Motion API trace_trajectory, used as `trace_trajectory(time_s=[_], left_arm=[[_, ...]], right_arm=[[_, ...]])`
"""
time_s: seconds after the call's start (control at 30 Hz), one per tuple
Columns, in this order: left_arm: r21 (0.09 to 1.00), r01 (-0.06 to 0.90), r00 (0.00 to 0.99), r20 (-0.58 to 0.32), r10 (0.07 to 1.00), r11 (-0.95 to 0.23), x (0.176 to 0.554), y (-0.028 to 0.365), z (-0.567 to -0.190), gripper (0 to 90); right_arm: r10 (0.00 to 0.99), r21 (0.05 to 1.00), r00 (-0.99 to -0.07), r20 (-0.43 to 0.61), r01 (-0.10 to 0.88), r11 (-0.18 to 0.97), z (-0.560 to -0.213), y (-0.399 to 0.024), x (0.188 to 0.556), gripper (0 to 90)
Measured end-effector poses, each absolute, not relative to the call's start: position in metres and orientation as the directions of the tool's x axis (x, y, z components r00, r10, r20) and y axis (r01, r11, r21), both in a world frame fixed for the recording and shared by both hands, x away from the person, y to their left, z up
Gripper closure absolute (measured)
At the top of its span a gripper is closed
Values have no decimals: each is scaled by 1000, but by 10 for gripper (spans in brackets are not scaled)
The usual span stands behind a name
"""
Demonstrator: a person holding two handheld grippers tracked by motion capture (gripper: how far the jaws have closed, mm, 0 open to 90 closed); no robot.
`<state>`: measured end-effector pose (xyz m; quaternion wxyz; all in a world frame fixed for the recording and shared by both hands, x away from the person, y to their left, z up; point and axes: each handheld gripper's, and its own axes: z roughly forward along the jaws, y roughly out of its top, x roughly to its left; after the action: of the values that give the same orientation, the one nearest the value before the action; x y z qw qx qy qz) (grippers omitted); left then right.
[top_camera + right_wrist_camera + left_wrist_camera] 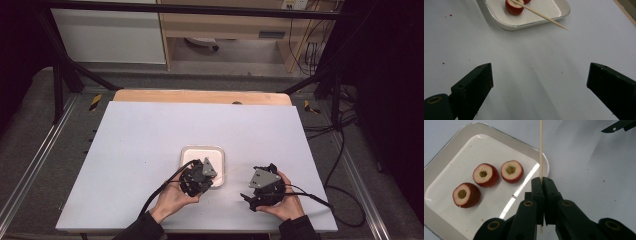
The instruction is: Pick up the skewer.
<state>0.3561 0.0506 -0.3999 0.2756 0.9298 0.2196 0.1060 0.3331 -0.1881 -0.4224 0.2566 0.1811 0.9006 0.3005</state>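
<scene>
We read work as skewering fruit. Left gripper clamps skewer between shut jaws; stick runs straight up frame in left gripper view, long axis in line with jaws. Three cored fruits sit on tray, left of stick, near jaw tips. In high view, left gripper hangs over tray's lower edge at centre frame; right gripper lower right, well apart, jaws wide, holding nothing. Skewer tip probably clear of table; hard to tell.
</scene>
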Motion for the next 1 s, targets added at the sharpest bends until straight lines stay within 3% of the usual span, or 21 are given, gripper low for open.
trace_trajectory(time_s=[0.53, 1.0], left_arm=[[496, 318, 910, 81, 408, -808, 363, 24, -392, 882], [461, 275, 933, 85, 351, -844, 359, -5, -387, 882]], right_arm=[[329, 550, -804, -495, 3, 835, -411, -178, 328, 183], [64, 357, -777, -626, -213, 909, -414, -174, 326, 447]])
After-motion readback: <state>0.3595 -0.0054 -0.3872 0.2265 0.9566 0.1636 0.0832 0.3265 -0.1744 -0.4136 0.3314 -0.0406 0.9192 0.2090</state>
